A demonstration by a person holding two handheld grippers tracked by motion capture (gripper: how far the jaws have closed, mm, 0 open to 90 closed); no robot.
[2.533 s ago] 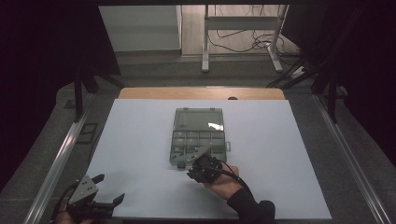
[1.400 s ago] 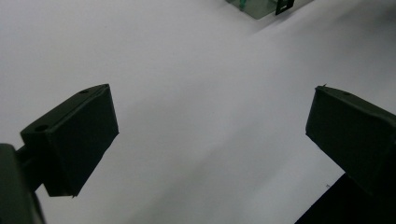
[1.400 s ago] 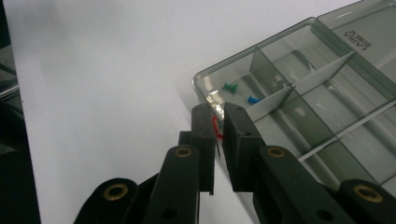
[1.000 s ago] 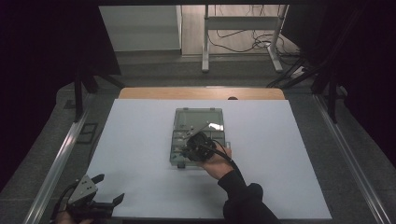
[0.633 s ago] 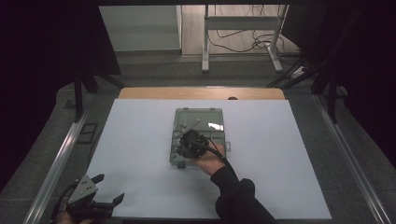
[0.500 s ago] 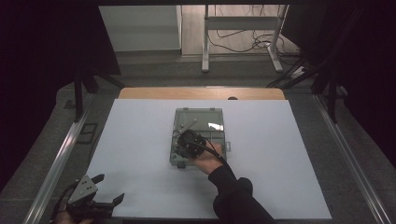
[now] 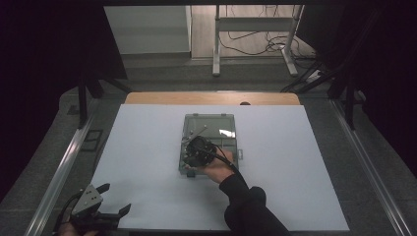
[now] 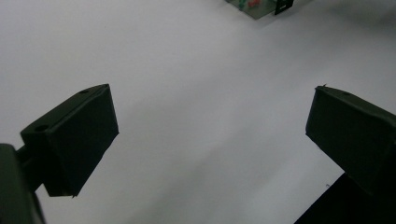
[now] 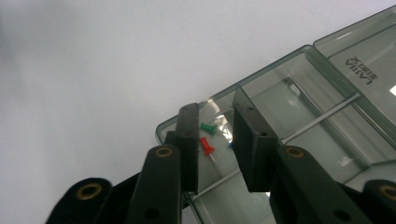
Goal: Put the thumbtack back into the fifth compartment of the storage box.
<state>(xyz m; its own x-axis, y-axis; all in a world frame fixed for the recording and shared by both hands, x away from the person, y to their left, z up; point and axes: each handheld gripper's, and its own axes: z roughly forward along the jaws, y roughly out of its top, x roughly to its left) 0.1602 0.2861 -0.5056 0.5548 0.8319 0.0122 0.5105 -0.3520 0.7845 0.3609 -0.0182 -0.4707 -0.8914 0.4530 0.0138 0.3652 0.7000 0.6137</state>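
A clear smoky plastic compartment box lies open in the middle of the white sheet. My right gripper hovers over its near left part, held by a hand in a dark sleeve. In the right gripper view the gripper is open by a narrow gap with nothing held. Just past the jaws, in a corner compartment of the box, lie a green pushpin and a red pushpin. My left gripper rests open at the sheet's near left corner; its jaws stand wide apart over bare sheet.
The white sheet covers most of the table, with a wooden strip at the back. Metal rails run along both sides. A corner of the box shows far off in the left gripper view.
My right gripper has moved away from the box's near edge, forward and slightly left over the box. The left gripper has stayed put.
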